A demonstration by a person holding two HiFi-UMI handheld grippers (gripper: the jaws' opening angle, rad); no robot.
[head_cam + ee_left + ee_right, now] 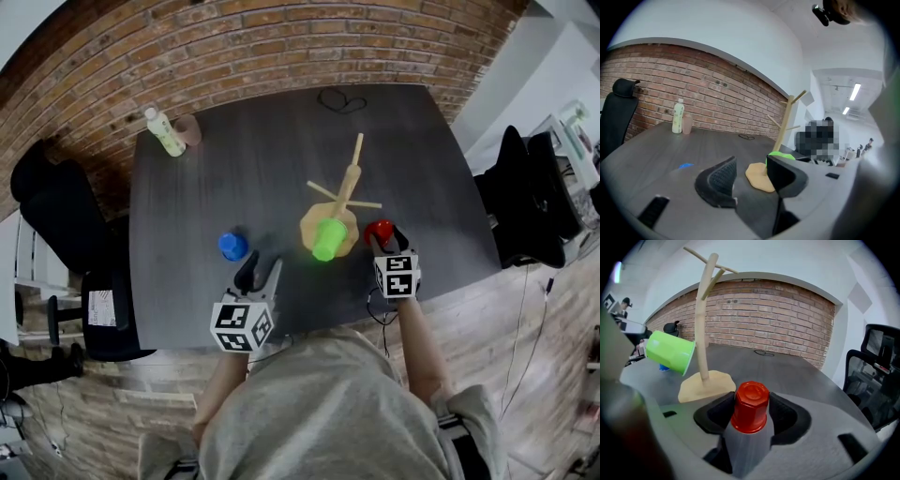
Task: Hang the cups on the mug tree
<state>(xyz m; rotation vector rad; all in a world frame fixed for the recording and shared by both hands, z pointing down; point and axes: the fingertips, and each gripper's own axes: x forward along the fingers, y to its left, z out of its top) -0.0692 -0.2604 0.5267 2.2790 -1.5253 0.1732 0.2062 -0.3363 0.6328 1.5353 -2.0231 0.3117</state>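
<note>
The wooden mug tree [349, 187] stands mid-table, and a green cup [328, 240] hangs tilted on its low near peg. In the right gripper view the mug tree [702, 324] rises to the left with the green cup [670, 351] on it. A red cup [750, 406] stands upside down right of the tree's base, and my right gripper [750, 417] has a pad against each of its sides. A blue cup [232, 246] sits on the table to the left. Just behind it my left gripper [261, 270] stands open and empty.
A pale bottle [165, 131] and a pinkish tumbler [188, 129] stand at the far left corner of the dark table [234, 178]. A black cable loop [339, 98] lies by the far edge. Black office chairs [56, 216] flank the table.
</note>
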